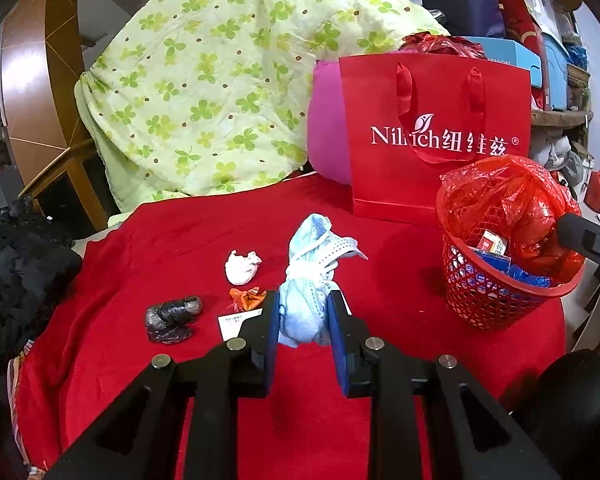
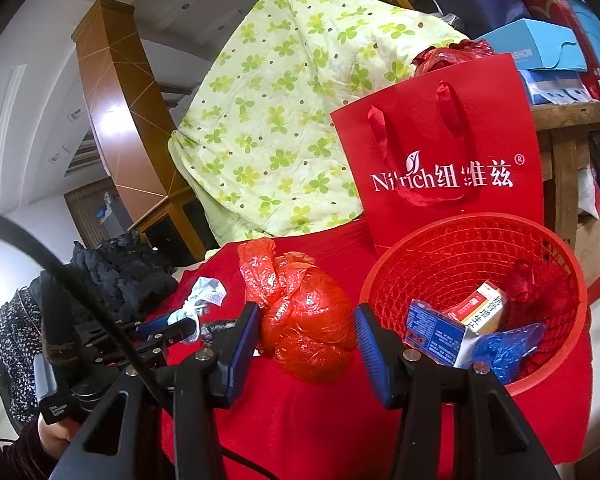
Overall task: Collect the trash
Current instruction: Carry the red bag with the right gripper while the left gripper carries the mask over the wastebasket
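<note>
My left gripper (image 1: 303,312) is clamped on a crumpled pale-blue face mask (image 1: 312,280) above the red cloth (image 1: 140,248). My right gripper (image 2: 307,336) pinches a crinkly red plastic bag (image 2: 304,320) just beside the red mesh basket (image 2: 440,248) holding cartons.

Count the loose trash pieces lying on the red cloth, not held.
4: white wad, orange scrap beside it, white card by the left gripper, black wad furthest left. More may be hidden.
</note>
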Motion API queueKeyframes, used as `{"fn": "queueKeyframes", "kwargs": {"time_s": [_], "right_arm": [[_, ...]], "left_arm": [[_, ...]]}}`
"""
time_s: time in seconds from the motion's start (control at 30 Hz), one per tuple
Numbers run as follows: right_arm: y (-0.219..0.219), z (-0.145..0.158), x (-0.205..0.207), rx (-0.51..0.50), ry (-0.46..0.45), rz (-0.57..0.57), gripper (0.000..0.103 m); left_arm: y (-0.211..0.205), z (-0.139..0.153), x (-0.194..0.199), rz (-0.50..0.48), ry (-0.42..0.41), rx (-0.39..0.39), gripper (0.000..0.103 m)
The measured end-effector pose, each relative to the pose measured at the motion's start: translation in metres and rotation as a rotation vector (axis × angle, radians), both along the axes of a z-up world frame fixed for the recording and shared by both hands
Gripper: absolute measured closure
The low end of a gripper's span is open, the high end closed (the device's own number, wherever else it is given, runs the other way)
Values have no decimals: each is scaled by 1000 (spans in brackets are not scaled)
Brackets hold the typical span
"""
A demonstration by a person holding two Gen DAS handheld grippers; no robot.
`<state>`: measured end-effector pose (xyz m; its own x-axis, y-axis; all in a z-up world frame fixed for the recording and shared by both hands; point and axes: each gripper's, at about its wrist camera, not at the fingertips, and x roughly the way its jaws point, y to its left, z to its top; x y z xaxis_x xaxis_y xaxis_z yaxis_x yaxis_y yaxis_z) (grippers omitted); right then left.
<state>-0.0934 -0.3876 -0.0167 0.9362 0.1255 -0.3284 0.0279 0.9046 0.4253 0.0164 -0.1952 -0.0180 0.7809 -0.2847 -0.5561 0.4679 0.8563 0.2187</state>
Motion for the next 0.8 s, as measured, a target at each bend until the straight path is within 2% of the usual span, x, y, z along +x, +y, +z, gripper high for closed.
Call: {"fn": "queueKeyframes", "kwargs": {"time_s": [0.5, 0.8], "right_arm": [[-16, -3, -13, 35, -14, -45, 51], [-38, -12, -17, 90, -25, -118, 51]], "left_arm": [[-15, -4, -4, -31, 4, 24, 77], [-24, -7, -6, -48, 7, 38, 77]]}}
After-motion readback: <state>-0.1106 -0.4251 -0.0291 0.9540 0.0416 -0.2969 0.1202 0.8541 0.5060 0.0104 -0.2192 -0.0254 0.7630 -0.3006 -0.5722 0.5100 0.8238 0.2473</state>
